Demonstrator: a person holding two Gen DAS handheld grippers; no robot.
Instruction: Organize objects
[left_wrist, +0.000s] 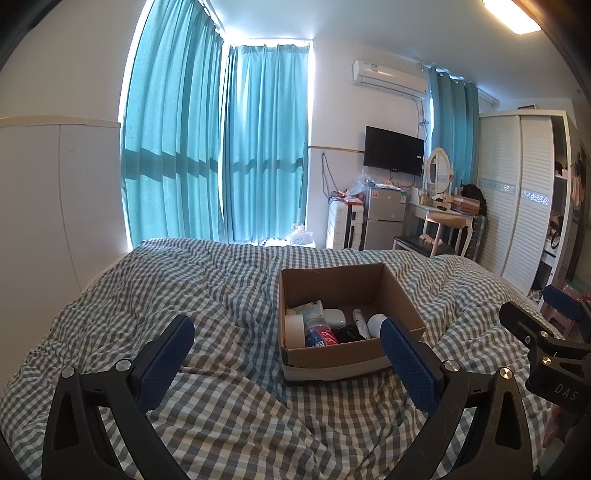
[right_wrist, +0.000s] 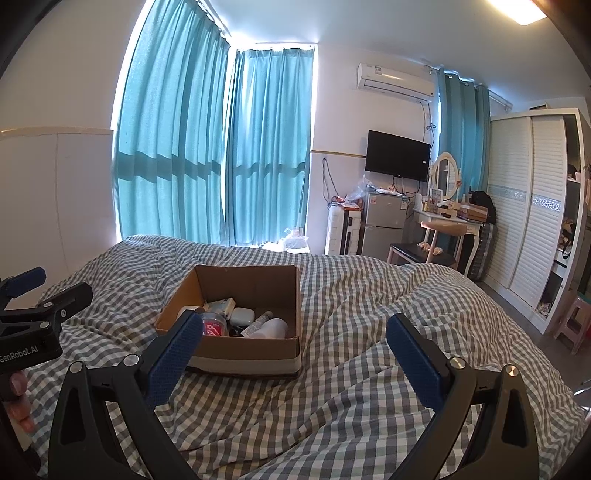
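- While both grippers hang over the checked bedspread (left_wrist: 229, 398), we see an open cardboard box (left_wrist: 347, 284) resting on it, flaps up, the landmark for everything below.
- Left gripper (left_wrist: 287, 349): jaws spread wide, holding nothing; its right pad overlaps the box's near right corner in the left wrist view, contact unclear.
- Right gripper (right_wrist: 294, 345): jaws also wide, empty; its left pad sits in front of the box's near left corner in the right wrist view.
- Inside the box: a bottle with a red and blue label (left_wrist: 320, 334) at the near left, a white case (left_wrist: 335, 316) mid-box, a slim tube (left_wrist: 361, 322) right of it, a white rounded item (left_wrist: 376, 322) at the right wall.
- Something dark lies in the box's middle; we can't tell what.
- Beyond the box, teal curtains (left_wrist: 221, 147) cover the window.
- Far right of the box: a wall TV (left_wrist: 393, 150) and a small fridge (left_wrist: 384, 218).
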